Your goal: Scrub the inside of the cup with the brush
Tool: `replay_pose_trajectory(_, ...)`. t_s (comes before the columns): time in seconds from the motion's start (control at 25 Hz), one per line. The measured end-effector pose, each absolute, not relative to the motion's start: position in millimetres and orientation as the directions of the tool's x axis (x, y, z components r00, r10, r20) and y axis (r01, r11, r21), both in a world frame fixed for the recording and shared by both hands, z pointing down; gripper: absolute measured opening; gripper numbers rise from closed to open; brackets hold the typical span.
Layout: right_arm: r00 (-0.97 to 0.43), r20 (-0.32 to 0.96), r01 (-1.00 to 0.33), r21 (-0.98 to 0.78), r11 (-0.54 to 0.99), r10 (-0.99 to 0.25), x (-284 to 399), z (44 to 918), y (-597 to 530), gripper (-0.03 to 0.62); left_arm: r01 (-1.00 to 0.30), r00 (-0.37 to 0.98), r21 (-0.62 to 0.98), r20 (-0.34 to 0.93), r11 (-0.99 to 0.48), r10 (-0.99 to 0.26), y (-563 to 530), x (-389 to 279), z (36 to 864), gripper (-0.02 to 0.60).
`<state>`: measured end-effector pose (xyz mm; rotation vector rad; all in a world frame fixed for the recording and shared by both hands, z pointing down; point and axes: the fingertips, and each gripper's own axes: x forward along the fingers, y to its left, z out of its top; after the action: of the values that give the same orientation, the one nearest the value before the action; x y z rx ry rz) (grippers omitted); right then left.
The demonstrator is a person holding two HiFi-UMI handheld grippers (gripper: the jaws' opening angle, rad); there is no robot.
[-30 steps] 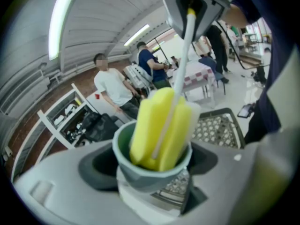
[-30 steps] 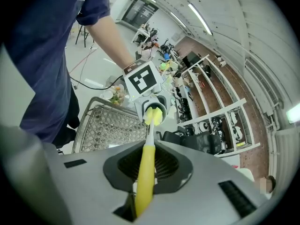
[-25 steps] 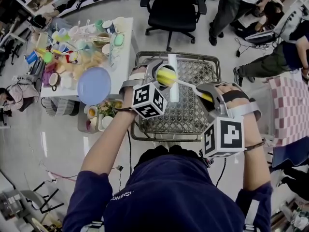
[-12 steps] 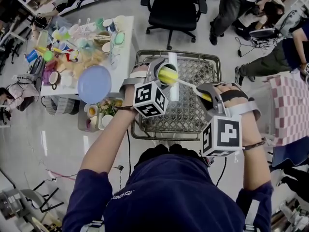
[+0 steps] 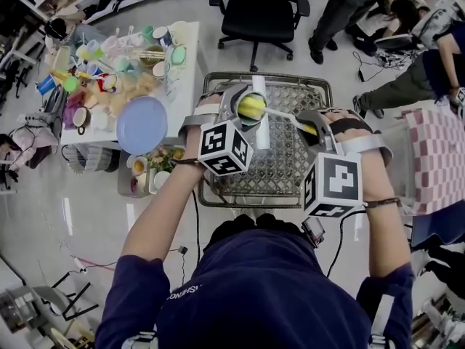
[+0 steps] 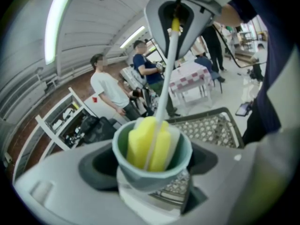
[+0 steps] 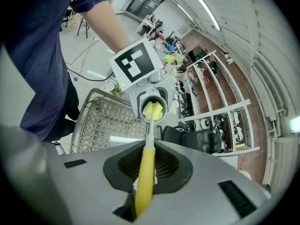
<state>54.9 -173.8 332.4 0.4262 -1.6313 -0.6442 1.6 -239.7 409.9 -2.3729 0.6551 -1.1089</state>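
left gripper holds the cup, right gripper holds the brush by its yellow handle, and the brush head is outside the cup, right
Not quite. The brush head is inside the cup, as the left gripper view shows. The rest holds: the left gripper holds the cup, and the right gripper holds the brush by its yellow handle.

No legible text recorded. White print (image 5: 183, 294) on the person's dark shirt (image 5: 254, 304) was inverted and too small to read. Marker cubes (image 5: 225, 149) bore only black-and-white square patterns.
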Motion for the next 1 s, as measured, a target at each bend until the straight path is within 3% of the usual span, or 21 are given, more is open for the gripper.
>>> replay_pose_trajectory(0.56, -0.149, 0.784, 0.097, 0.619, 0.780, -0.603, 29, 346, -175, 0.029, -0.199, 0.580, -0.562, 0.593, -0.803, -0.559, -230, 8, 416, 0.400)
replay_pose_trajectory(1.0, -0.240, 0.812, -0.095, 0.526, 0.845, -0.532, 39, 351, -161, 0.029, -0.230, 0.586, -0.534, 0.592, -0.813, -0.554, -229, -2, 421, 0.399)
